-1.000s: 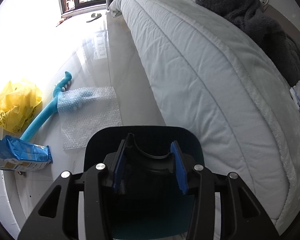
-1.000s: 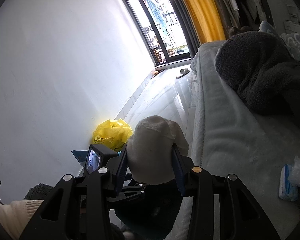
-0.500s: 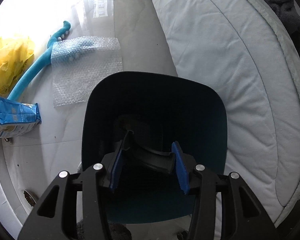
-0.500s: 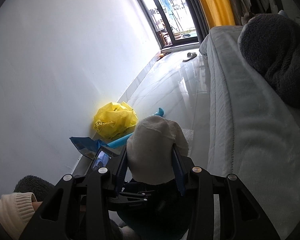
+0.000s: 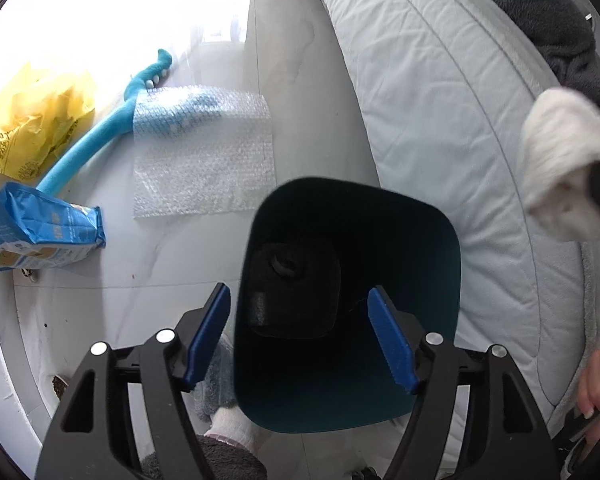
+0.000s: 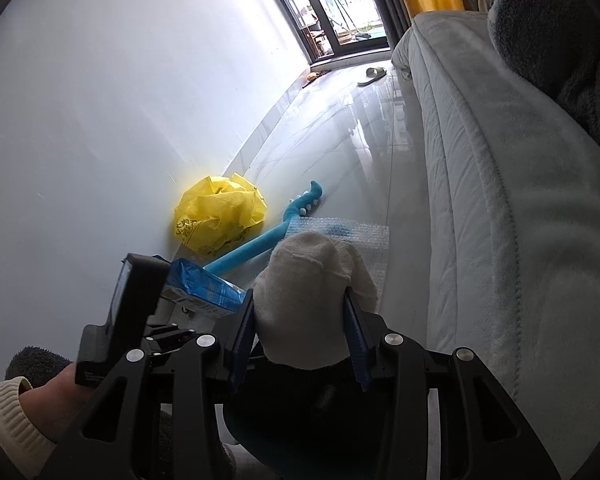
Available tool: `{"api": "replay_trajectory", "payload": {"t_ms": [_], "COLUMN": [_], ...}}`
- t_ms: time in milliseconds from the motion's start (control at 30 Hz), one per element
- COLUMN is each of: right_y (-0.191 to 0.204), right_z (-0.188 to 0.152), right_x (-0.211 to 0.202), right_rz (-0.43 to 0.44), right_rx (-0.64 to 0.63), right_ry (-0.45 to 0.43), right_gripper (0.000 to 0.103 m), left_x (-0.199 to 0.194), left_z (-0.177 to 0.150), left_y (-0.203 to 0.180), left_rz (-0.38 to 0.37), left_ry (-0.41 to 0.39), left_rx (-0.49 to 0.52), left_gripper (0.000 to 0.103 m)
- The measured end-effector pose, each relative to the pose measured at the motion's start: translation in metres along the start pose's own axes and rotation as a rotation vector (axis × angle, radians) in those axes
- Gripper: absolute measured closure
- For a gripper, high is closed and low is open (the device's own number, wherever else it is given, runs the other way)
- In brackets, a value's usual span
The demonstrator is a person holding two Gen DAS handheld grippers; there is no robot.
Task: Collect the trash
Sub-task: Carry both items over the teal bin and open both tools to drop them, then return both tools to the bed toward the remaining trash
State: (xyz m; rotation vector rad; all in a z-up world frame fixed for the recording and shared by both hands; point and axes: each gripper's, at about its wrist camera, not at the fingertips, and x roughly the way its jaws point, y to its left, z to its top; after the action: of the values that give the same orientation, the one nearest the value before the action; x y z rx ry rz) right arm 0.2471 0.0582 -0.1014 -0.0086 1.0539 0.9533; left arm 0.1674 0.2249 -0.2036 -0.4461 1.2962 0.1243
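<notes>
The dark teal plastic waste bin (image 5: 348, 300) stands on the glossy pale tiled floor (image 5: 308, 92) just beside the light quilted bed (image 5: 440, 92), its mouth open upward. The left gripper (image 5: 300, 332) points steeply down over that mouth; its blue-padded jaws have just been opening and now stand well apart, pressing on nothing, with the near rim between them. The right gripper (image 6: 300, 336) is clamped on a crumpled off-white cloth wad (image 6: 308, 292), which hangs above the bin and toward the bed side of it, so this hand is the one placed to drop it straight down into the opening. Beyond the bin, toward the white wall (image 6: 120, 120), lie a clear bubble-wrap sheet (image 5: 204, 156), a blue foam stick (image 5: 96, 148), a crumpled yellow plastic bag (image 5: 32, 128) and a blue snack packet (image 5: 36, 232), the sheet nearest the bin.
</notes>
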Motion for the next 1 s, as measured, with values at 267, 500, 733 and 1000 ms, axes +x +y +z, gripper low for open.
{"api": "replay_trajectory", "payload": {"t_ms": [267, 500, 733, 1000], "right_y": [-0.009, -0.006, -0.010, -0.004], "right_z": [-0.013, -0.027, -0.042, -0.052], "right_x": [0.051, 0.085, 0.106, 0.116], "right_rz": [-0.016, -0.033, -0.048, -0.074], "right_rx": [0.054, 0.062, 0.078, 0.047], "right_ry": [0.110, 0.207, 0.293, 0.354], "right_gripper": [0.061, 0.061, 0.061, 0.059], "left_x": [-0.041, -0.071, -0.098, -0.130], "left_z": [0.008, 0.017, 0.018, 0.017], "left_y": [0.012, 0.016, 0.007, -0.011], "left_rz": [-0.007, -0.008, 0.010, 0.017], "left_ry": [-0.157, -0.271, -0.390, -0.548], "left_rx": [0.009, 0.010, 0.055, 0.116], "left_gripper": [0.023, 0.023, 0.028, 0.032]}}
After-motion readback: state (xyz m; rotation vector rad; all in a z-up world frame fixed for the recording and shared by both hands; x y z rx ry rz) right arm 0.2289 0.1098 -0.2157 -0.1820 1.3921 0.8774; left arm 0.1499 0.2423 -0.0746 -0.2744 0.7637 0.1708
